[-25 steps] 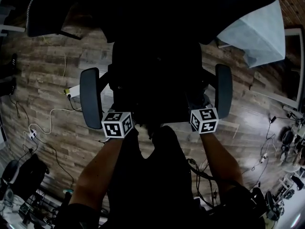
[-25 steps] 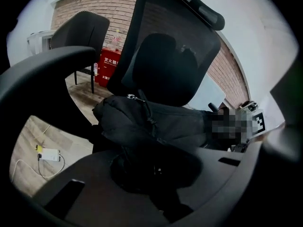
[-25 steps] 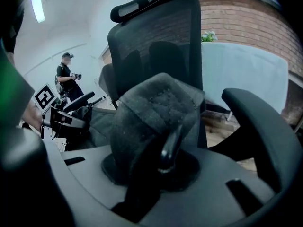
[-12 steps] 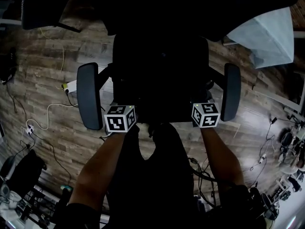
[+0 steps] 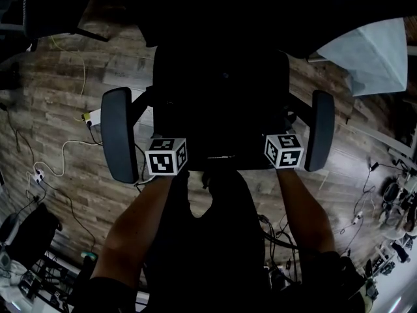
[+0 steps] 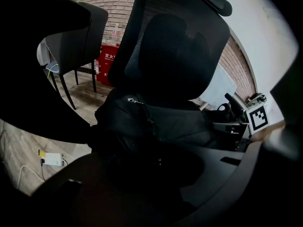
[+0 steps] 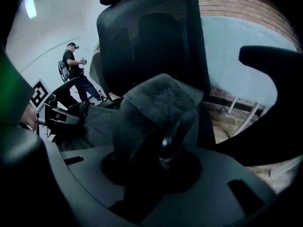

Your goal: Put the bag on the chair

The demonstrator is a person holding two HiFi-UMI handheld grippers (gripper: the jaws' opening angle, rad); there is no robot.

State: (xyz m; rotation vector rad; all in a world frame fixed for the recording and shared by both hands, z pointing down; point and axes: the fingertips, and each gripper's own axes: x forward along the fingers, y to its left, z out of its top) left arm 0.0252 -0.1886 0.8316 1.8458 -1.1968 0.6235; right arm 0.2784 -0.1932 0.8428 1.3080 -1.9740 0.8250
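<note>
The black bag (image 5: pixel 221 103) lies on the seat of the black office chair (image 5: pixel 119 134), dark against it in the head view. My left gripper (image 5: pixel 167 150) is at the seat's front left and my right gripper (image 5: pixel 282 146) at its front right. In the left gripper view the bag (image 6: pixel 142 122) slumps against the mesh backrest (image 6: pixel 180 46), its fabric running down between that gripper's jaws (image 6: pixel 156 174), which are opening. In the right gripper view a fold of the bag (image 7: pixel 156 108) rises from between the right gripper's jaws (image 7: pixel 158 167), also opening.
Armrests (image 5: pixel 322 130) flank both grippers. A white cover (image 5: pixel 365 54) hangs at the upper right. A power strip (image 5: pixel 94 117) and cables lie on the wooden floor to the left. Another dark chair (image 6: pixel 71 37) and a red box (image 6: pixel 108 63) stand behind. A person (image 7: pixel 75 70) stands far off.
Both marker cubes have edged a little forward toward the seat, and the chair's armrests sit slightly wider in the head view. The bag stays on the seat.
</note>
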